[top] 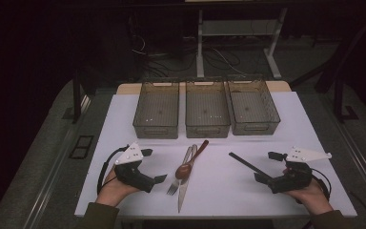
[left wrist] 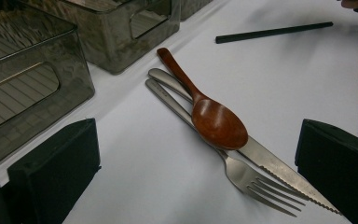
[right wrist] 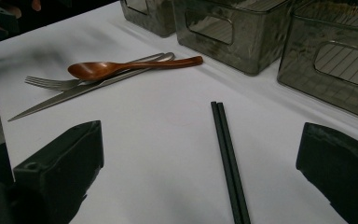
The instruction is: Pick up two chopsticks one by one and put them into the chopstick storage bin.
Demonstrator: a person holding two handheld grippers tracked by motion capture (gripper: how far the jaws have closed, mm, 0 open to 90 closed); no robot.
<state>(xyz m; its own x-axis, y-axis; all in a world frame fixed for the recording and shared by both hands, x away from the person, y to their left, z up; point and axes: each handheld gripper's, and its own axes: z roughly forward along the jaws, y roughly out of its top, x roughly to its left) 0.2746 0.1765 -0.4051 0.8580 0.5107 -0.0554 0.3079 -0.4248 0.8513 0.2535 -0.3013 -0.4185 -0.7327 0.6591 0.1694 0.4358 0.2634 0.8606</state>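
White table top (top: 124, 124): rectangular, laid over a pale wooden board (top: 124, 88) that shows at the far edge. Floor (top: 38, 152): grey, dimly lit. Beyond the table, a white-legged desk frame (top: 200, 47) stands over a tangle of dark cables (top: 171, 59). Black stand feet (top: 76, 102) flank the table on either side. Background: dark, unlit. Small dark floor grille (top: 81, 147) at left.

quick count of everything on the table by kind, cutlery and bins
smoky clear bins: 3
wooden spoon: 1
metal fork: 1
metal knife: 1
black chopsticks: 2, lying side by side as a pair
total: 8
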